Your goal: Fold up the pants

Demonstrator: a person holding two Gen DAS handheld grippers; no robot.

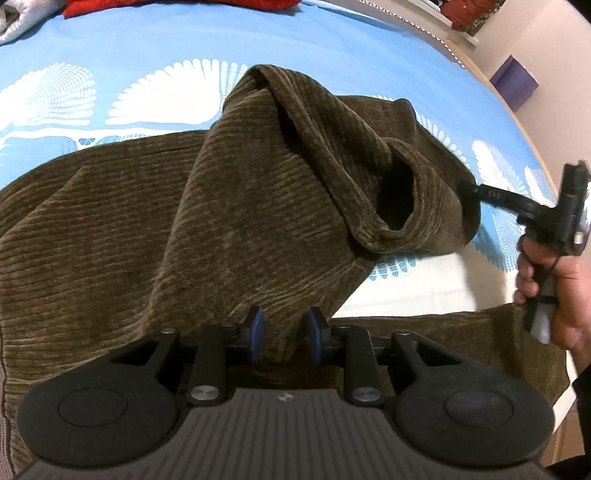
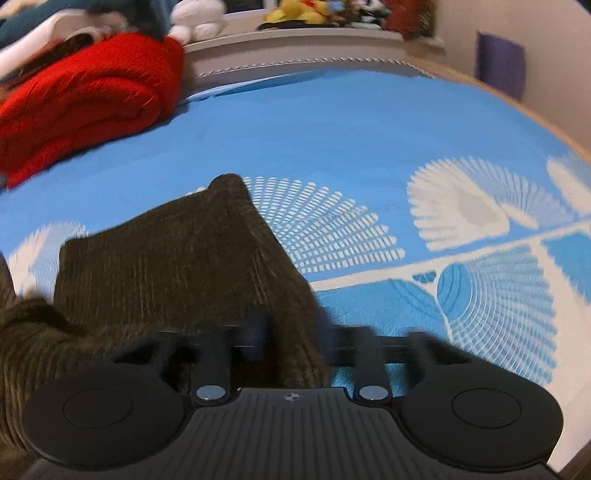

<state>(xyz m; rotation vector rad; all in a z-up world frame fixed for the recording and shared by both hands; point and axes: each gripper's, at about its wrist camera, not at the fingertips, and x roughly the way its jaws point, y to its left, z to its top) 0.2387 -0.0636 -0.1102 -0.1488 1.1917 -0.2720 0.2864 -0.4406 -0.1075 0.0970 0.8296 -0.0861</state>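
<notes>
Olive-brown corduroy pants [image 1: 110, 229] lie on a blue bed sheet with white shell patterns [image 1: 147, 48]. My left gripper [image 1: 283, 332] is shut on a fold of the pants fabric between its blue pads [image 1: 255, 330]. One leg is lifted, and its open cuff [image 1: 399, 199] hangs toward the right. My right gripper [image 1: 467, 190], held by a hand, is shut on the edge of that leg. In the right wrist view the pants leg [image 2: 166, 266] runs into the right gripper [image 2: 295, 339], and the view is blurred.
A red folded blanket [image 2: 81, 96] and white bedding [image 2: 33, 40] lie at the far left of the bed. Stuffed toys [image 2: 295, 11] sit on a shelf behind the bed. A purple box [image 1: 515, 81] stands by the wall. The bed's wooden edge [image 1: 532, 140] runs along the right.
</notes>
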